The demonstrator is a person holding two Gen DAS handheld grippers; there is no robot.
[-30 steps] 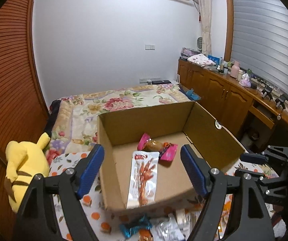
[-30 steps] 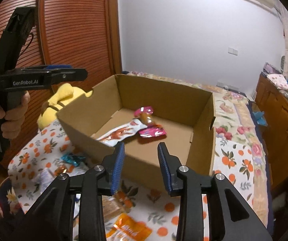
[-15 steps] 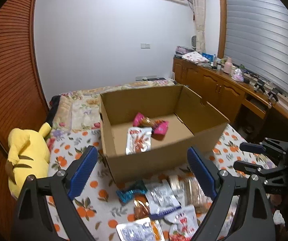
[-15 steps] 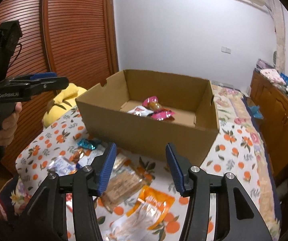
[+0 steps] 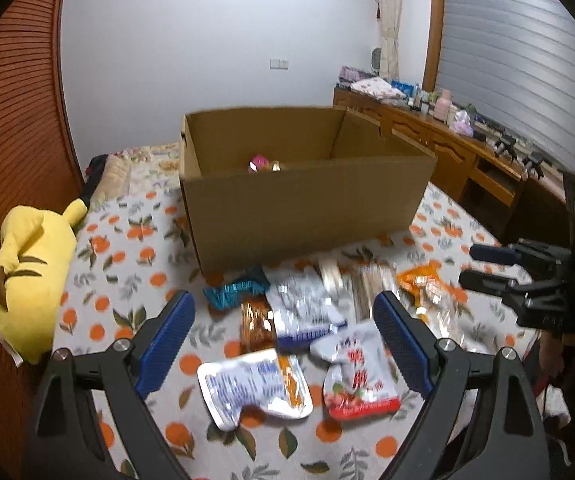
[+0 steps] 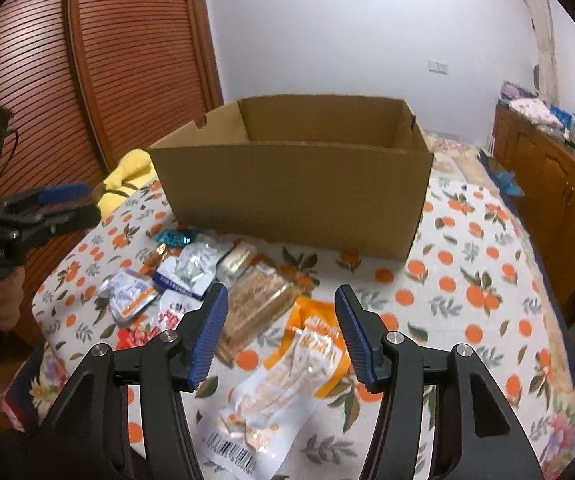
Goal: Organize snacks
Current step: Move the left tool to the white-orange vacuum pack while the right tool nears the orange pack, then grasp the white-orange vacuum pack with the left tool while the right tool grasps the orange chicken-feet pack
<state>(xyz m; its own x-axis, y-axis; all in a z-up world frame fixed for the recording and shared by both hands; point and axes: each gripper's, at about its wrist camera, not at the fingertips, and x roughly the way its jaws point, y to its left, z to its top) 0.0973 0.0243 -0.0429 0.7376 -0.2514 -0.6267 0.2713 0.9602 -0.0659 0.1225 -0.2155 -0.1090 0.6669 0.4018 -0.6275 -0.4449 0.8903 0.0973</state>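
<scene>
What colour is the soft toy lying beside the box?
Yellow, with dark stripes; the soft toy shows best in the left wrist view.

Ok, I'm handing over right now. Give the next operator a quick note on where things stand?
Left gripper: open, empty, over the snack pile.
Right gripper: empty, jaws opening, above the orange packet.
Box sits on the bed behind the pile; a pink snack shows inside.
Done: at least that one boxed.
Left: the loose packets in front of the box, including the teal wrapper and wafer pack.
</scene>
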